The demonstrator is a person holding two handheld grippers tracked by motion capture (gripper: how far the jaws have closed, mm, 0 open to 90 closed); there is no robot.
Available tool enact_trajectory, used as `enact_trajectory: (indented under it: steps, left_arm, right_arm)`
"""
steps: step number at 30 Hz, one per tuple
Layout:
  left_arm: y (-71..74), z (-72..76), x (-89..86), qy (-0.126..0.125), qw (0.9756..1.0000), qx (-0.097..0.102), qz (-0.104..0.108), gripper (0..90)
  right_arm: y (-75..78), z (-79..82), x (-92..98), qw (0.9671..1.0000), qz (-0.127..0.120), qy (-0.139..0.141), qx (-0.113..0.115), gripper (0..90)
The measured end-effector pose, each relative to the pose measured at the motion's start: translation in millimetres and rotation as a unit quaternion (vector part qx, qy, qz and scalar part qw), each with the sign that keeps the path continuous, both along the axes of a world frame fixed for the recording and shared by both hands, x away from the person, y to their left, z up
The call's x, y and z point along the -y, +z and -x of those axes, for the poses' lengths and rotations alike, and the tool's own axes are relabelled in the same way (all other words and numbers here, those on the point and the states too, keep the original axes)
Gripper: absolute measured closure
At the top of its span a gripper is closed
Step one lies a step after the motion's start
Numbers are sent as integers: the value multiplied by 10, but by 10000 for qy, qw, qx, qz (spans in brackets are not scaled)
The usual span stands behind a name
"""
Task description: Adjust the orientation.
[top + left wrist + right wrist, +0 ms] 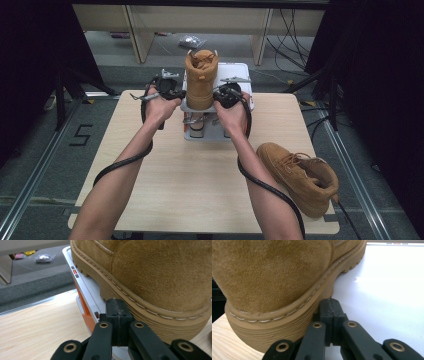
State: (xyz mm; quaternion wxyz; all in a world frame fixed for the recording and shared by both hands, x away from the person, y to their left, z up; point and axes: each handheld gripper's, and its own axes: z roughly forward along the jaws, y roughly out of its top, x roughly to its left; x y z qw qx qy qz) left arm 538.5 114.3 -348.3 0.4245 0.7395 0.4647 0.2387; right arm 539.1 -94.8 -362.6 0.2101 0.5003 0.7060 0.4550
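A tan suede boot (201, 80) stands upright on a white platform (243, 70) at the table's far middle, heel toward me. My left gripper (175, 94) is shut at the left of the heel, its closed tips (117, 304) against the ribbed sole (150, 317) with nothing between them. Shut too, my right gripper (224, 95) sits at the heel's right side. Its tips (329, 303) meet the sole edge (287, 325) above the white platform (387, 290). A second tan boot (300, 175) lies on its side at the table's near right.
The platform has an orange side (86, 312) and rests on a grey stand (200, 131). The wooden table (190, 185) ends just past the stand. A crumpled plastic bag (191, 41) and loose cables (295, 30) lie on the floor behind.
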Motion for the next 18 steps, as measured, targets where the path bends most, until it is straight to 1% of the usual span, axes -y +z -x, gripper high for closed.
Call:
enact_trajectory:
  steps: [1,2,3,4,5,6,7,9,10,11,12,13,14,15,16,17,18]
  left_arm:
    - [1,8,15,-50,9998,83,-164,900]
    - [1,8,15,-50,9998,83,-164,900]
    - [-5,26,17,-73,9995,192,-244,898]
    - [-2,43,-1,-86,9988,303,-366,880]
    - [-2,43,-1,-86,9988,303,-366,833]
    - [-3,73,-26,25,9985,467,-280,809]
    - [7,92,-52,35,9983,518,-276,783]
    - [27,131,-109,90,9967,680,-426,747]
    - [30,148,-137,102,9969,686,-374,726]
    - [27,166,-160,78,9972,677,-307,695]
    - [27,166,-160,78,9972,677,-307,661]
    - [33,223,-210,67,9968,739,-315,641]
    - [32,250,-235,81,9965,778,-283,618]
    - [25,277,-255,94,9964,801,-249,591]
    - [16,304,-278,75,9963,816,-247,562]
    - [-4,330,-292,65,9970,762,-142,536]
    - [-16,358,-310,40,9972,738,-129,512]
  right_arm:
    - [8,-2,11,10000,69,-11,-5,900]
    - [8,-2,11,10000,69,-11,-5,900]
    - [27,10,21,10000,87,-48,-1,879]
    - [53,30,21,9997,225,-117,58,847]
    - [82,47,40,9993,332,-142,81,819]
    - [118,68,58,9991,353,-211,24,806]
    - [149,80,98,9986,472,-221,105,797]
    - [221,124,176,9981,559,-274,35,767]
    - [256,146,232,9975,651,-264,50,755]
    - [290,178,272,9972,668,-323,31,736]
    - [321,207,325,9967,758,-288,-4,717]
    - [344,232,375,9967,767,-275,-62,699]
    - [366,259,430,9964,800,-264,-127,685]
    - [380,287,489,9952,936,-256,-116,673]
    - [389,312,542,9949,958,-252,-193,654]
    - [388,331,603,9943,1006,-249,-252,637]
    - [384,360,653,9943,962,-316,-337,629]
